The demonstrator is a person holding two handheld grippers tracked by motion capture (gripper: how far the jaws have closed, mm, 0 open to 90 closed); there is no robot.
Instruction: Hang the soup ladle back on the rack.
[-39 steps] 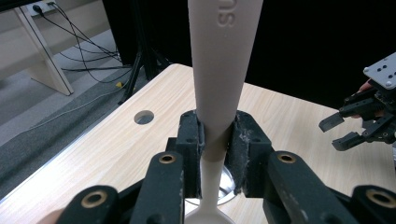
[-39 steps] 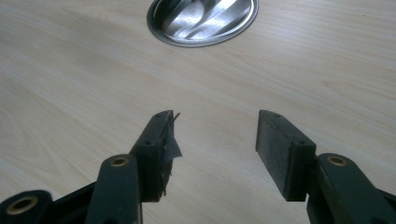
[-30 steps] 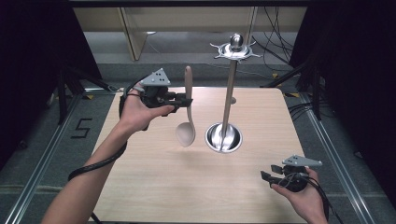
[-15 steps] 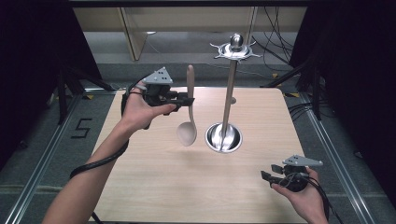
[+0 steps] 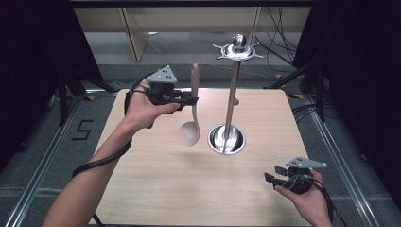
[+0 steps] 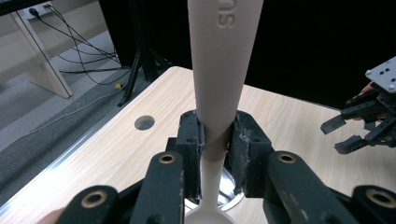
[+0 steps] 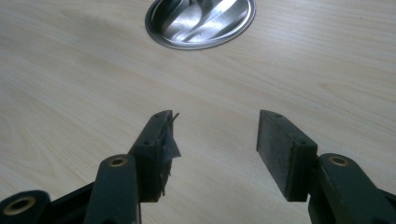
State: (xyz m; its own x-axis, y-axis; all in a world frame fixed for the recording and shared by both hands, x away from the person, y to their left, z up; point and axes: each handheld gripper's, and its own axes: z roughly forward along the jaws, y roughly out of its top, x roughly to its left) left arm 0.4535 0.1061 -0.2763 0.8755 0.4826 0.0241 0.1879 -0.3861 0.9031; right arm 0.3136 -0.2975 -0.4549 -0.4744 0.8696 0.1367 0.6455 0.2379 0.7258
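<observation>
A beige spoon (image 5: pixel 192 109) hangs upright above the table, bowl down and handle up, with my left gripper (image 5: pixel 191 100) shut on its handle. In the left gripper view both pads clamp the narrow part of the spoon (image 6: pixel 223 74). Right of the spoon stands a metal utensil stand (image 5: pixel 232 90) with a round steel base (image 5: pixel 227 140) and hooked arms at its top (image 5: pixel 238 49). My right gripper (image 5: pixel 275 174) rests low near the table's front right corner, open and empty. In the right gripper view its jaws (image 7: pixel 212 130) stand apart over bare wood, the steel base (image 7: pixel 201 21) ahead.
The wooden table (image 5: pixel 156 189) has a small round hole (image 6: pixel 144 122) near its far edge. A cable trails from my left gripper over the table's left side. Black stands and cables crowd the floor behind and beside the table.
</observation>
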